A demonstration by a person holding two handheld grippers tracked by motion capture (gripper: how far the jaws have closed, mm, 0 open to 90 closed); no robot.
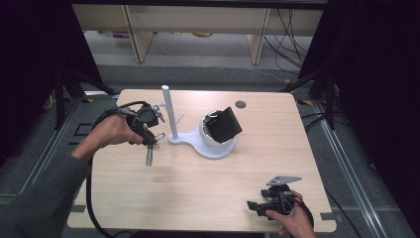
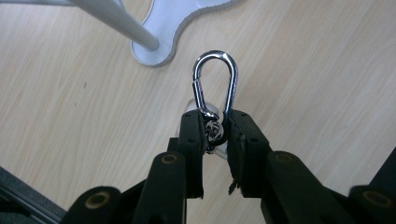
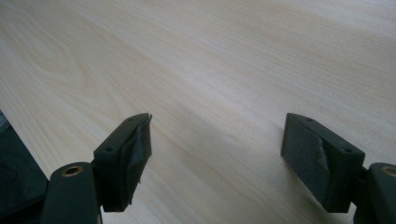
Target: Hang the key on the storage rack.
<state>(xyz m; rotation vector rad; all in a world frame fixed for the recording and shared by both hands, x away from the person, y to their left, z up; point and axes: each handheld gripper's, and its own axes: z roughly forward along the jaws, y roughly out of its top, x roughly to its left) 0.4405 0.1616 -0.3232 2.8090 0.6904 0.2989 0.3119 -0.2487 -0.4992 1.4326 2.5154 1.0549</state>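
Note:
A silver carabiner (image 2: 215,79) sticks out between the jaws of my left gripper (image 2: 215,123), which is shut on its swivel end. In the high view this left gripper (image 1: 152,136) hovers at the table's left, just left of a white stand's pole (image 1: 168,111). A slim metal piece (image 1: 148,157) hangs from the carabiner down toward the tabletop. The stand's pole (image 2: 116,21) and its base (image 2: 163,28) lie just beyond the carabiner. My right gripper (image 1: 253,205) rests at the near right edge. Its jaws stand wide apart over bare wood, and the right gripper (image 3: 217,140) holds nothing.
The stand's white base (image 1: 210,148) carries a white dome with a tilted black box (image 1: 223,124) on it. The light wooden table (image 1: 198,183) has a round cable hole (image 1: 240,104) at the back. Short pegs branch from the pole.

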